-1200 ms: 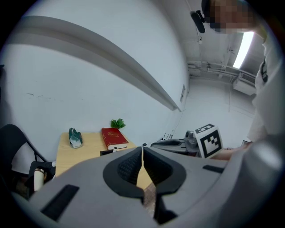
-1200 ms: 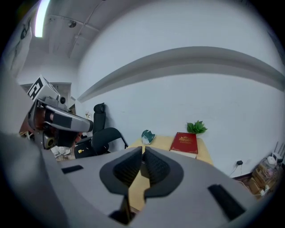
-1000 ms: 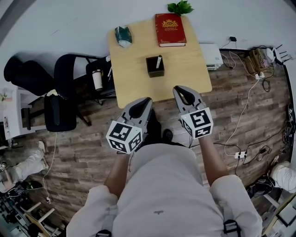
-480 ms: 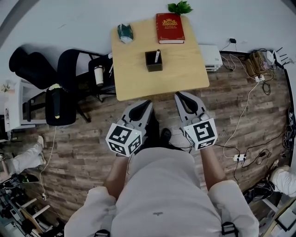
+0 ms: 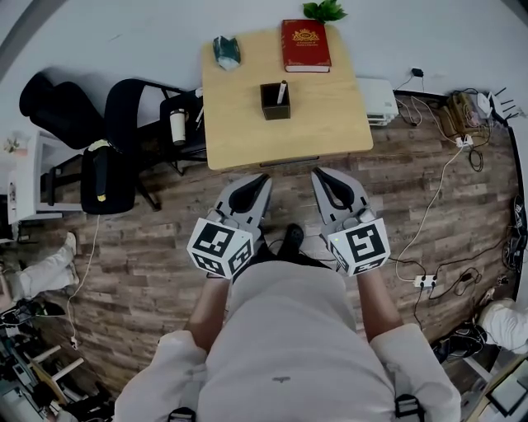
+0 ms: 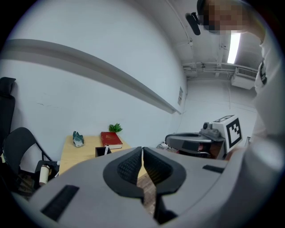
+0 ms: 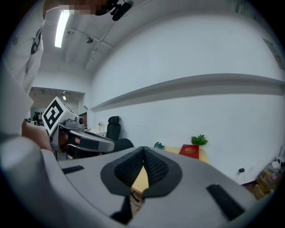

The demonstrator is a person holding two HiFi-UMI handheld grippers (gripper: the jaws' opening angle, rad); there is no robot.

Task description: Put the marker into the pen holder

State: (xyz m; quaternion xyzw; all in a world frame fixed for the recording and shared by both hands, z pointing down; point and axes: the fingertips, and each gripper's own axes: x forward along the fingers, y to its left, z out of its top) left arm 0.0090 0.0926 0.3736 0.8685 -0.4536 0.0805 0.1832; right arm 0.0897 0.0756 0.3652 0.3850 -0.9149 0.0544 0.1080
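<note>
- Grippers: my left gripper [image 5: 262, 178] and right gripper [image 5: 317, 173] hang side by side over the wooden floor, just off the 6 o'clock edge of the table [image 5: 330, 124]. Each pair of jaws is clenched pad to pad, with nothing between them.
- Task thing: the marker [image 5: 282, 91] stands tilted inside the black pen holder [image 5: 274, 107], near the table's middle, at 12 o'clock from both grippers. I judge the placing done.
- Risk 1: reaching in again could nudge the holder, which looks light, and tip the marker out.
- Risk 2: cables [image 5: 437, 206] trail across the floor at 3 to 4 o'clock; a step that way could snag one.
- Surroundings: a red book [image 5: 306, 45] lies at the far edge with a plant [image 5: 323, 11] behind it, and a crumpled teal object [image 5: 225, 51] sits at 11 o'clock. All are well apart from the holder. A black chair [image 5: 132, 115] stands at 10 o'clock, beside the table.
- Obstruction: only bare table top lies between the grippers and the holder.
</note>
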